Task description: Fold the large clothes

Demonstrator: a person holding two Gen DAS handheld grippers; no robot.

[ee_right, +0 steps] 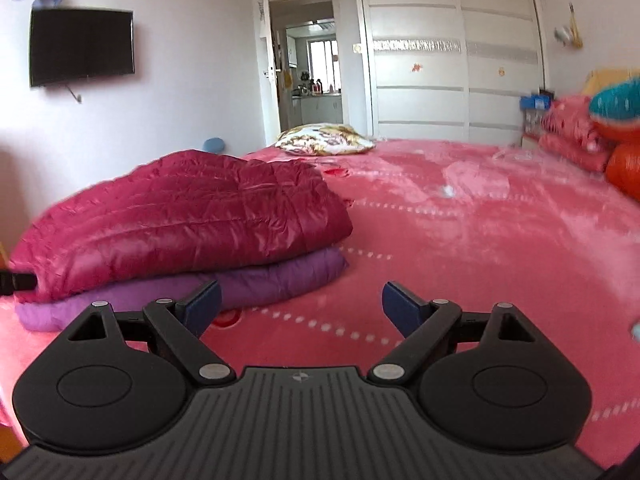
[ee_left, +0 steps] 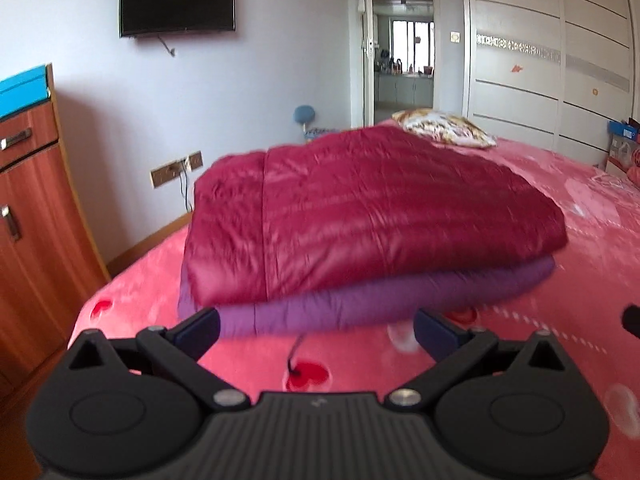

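Left wrist view: folded crimson quilted down jacket lies atop folded purple garment at twelve o'clock on pink heart-print bedspread; left gripper and right gripper both gape, empty.

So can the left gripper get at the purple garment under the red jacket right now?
Probably yes. The left gripper is open and faces the purple garment, whose front edge shows bare below the red jacket, with nothing between.

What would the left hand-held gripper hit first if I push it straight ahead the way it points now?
Most likely the folded purple garment at the bottom of the stack, under the folded crimson quilted down jacket. The left hand-held gripper is open, aimed at that front edge; only a strip of pink bedspread lies between, though depth is unclear.
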